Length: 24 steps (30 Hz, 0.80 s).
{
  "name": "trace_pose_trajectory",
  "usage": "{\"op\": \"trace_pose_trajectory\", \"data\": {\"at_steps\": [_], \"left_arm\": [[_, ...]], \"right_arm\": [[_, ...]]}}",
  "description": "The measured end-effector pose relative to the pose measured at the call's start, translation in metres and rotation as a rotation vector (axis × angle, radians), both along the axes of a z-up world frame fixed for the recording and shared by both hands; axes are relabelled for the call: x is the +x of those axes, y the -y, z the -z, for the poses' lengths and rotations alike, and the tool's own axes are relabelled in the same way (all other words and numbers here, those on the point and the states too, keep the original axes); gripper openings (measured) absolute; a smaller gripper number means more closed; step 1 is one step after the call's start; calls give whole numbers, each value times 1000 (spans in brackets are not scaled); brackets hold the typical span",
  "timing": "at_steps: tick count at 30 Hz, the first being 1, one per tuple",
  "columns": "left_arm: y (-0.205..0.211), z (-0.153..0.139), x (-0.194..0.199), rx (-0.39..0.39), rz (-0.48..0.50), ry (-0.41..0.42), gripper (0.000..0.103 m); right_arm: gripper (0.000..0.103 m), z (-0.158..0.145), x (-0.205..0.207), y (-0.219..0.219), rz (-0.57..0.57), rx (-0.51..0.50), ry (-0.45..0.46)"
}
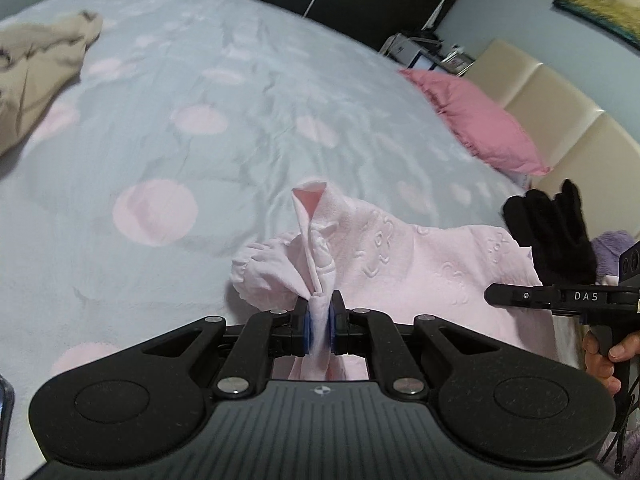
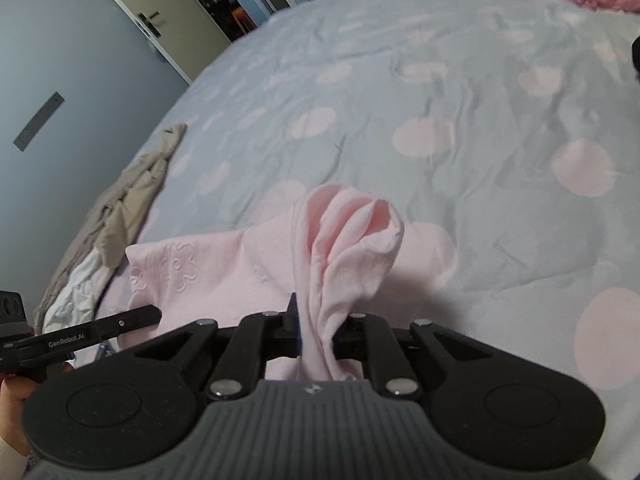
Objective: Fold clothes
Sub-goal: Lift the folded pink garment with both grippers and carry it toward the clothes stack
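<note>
Claws (image 1: 319, 322) (image 2: 316, 332) level, both pinching pink garment (image 1: 400, 248).

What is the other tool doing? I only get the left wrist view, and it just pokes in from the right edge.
Observer: The right tool is shut on a bunched fold of the pink garment.
Operator: Is that beige heap far off all one piece?
Observer: The right wrist view shows white cloth at the near end of the beige garment. I cannot tell whether it is a separate piece.
Operator: Anything beyond the bed there?
Observer: Past the bed stands a grey door with a lever handle.
</note>
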<state>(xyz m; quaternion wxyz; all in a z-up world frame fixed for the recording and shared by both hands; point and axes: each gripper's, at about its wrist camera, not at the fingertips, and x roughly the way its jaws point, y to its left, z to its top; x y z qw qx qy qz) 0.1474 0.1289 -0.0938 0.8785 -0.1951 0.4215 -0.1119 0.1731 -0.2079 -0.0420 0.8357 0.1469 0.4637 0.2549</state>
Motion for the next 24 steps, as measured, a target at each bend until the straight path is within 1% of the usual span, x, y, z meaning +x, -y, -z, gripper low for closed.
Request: {"op": "trace_pose_trajectory", "data": {"at_steps": [3, 4, 5, 6, 8, 9, 10, 12, 13, 15, 17, 21, 24], "left_arm": [[-6, 11, 3, -11, -8, -39, 9], [-8, 15, 4, -17, -10, -52, 10], [-10, 17, 5, -27, -13, -62, 12], [-12, 19, 6, -39, -17, -70, 13], [-16, 21, 7, -65, -27, -90, 20], [-18, 22, 7, -78, -33, -100, 23], [-21, 23, 8, -90, -39, -108, 28], [-20, 26, 10, -101, -40, -114, 35], [-19, 28, 12, -104, -38, -115, 38], [-18, 31, 14, -111, -36, -118, 39], [-16, 34, 17, -118, -33, -120, 39], [-12, 41, 23, -132, -28, -125, 37], [-9, 44, 26, -136, -22, -125, 36]], "right_arm": [[14, 17, 13, -3, -6, -4, -38], [18, 23, 18, -4, -5, -6, -51], [26, 29, 20, -3, -1, -6, -66], [31, 32, 22, -1, 12, -11, -85], [51, 37, 25, 3, 33, -22, -112], [57, 38, 26, 6, 42, -28, -120], [66, 38, 28, 8, 51, -33, -121], [72, 40, 32, 14, 70, -44, -131], [73, 43, 34, 17, 75, -45, -142], [77, 54, 38, 22, 78, -10, -172], [78, 56, 42, 19, 69, -3, -176], [74, 56, 51, 6, 21, -7, -166], [73, 55, 53, -10, -20, -45, -139]]}}
